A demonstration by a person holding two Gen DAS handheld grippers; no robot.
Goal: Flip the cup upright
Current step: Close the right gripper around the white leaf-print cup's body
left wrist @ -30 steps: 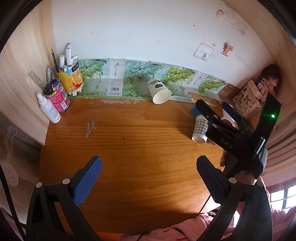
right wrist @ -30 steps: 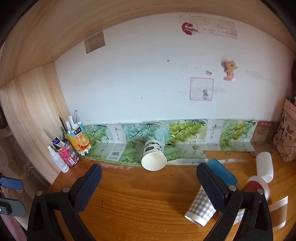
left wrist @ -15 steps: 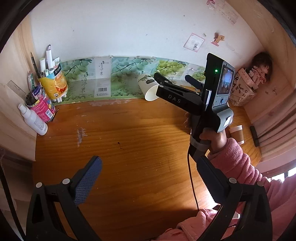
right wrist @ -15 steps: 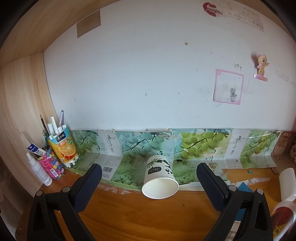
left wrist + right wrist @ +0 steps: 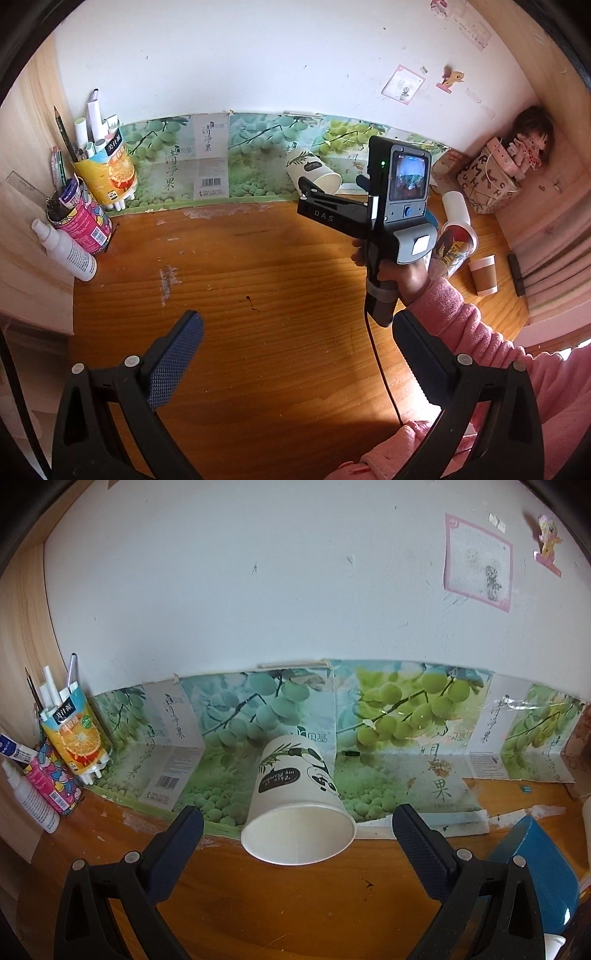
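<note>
A white paper cup with a panda print [image 5: 295,805] lies on its side on the wooden desk [image 5: 295,904], against the grape-print cartons at the wall, with its open mouth toward me. My right gripper [image 5: 297,834] is open, one finger on each side of the cup's mouth, not touching it. In the left wrist view the cup [image 5: 314,173] lies just beyond the right gripper's fingers [image 5: 314,190]. My left gripper [image 5: 295,358] is open and empty, above the desk's near middle.
Pen holders [image 5: 107,173], a pink can [image 5: 83,225] and a white bottle [image 5: 66,249] stand at the left wall. Several other cups [image 5: 456,240] lie or stand at the right, near a doll and bag [image 5: 498,173]. A blue object [image 5: 535,871] lies right of the right gripper.
My right gripper has moved left and forward from the checked cup to the panda cup, which now sits between its fingers. The left gripper has drawn back a little.
</note>
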